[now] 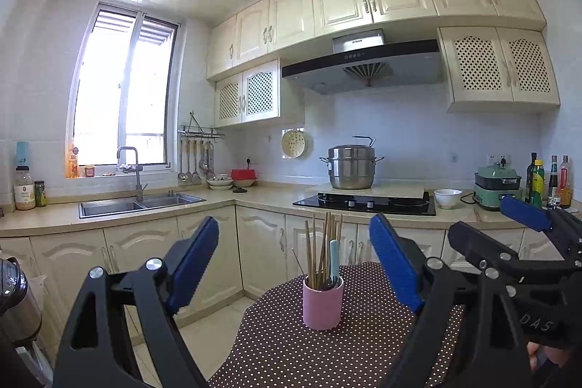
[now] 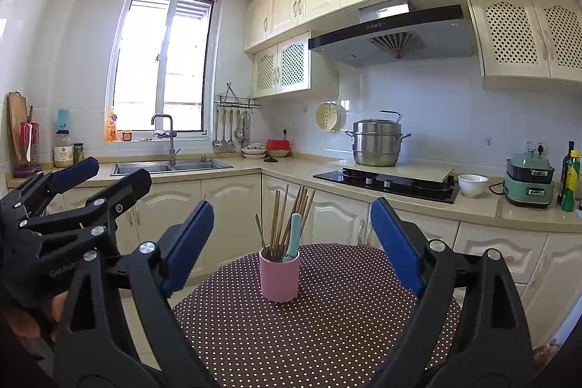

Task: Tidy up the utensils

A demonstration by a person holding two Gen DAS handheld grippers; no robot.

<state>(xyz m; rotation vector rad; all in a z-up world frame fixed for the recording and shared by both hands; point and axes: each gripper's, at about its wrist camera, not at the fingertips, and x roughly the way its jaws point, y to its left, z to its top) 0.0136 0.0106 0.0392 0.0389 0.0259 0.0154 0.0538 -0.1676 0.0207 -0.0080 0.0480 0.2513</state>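
A pink cylindrical cup [image 1: 323, 302] holding wooden chopsticks [image 1: 322, 251] is standing upright on the brown polka-dot table [image 1: 291, 344]. Level before the cup, the left gripper [image 1: 296, 264] and right gripper [image 2: 293, 248] are both gaping wide, gripping nothing.

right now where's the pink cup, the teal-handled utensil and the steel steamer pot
pink cup [image 2: 279, 279], right wrist view, front of its wall
teal-handled utensil [image 2: 294, 235], right wrist view, middle of the handle
steel steamer pot [image 2: 376, 144], right wrist view, side of the body
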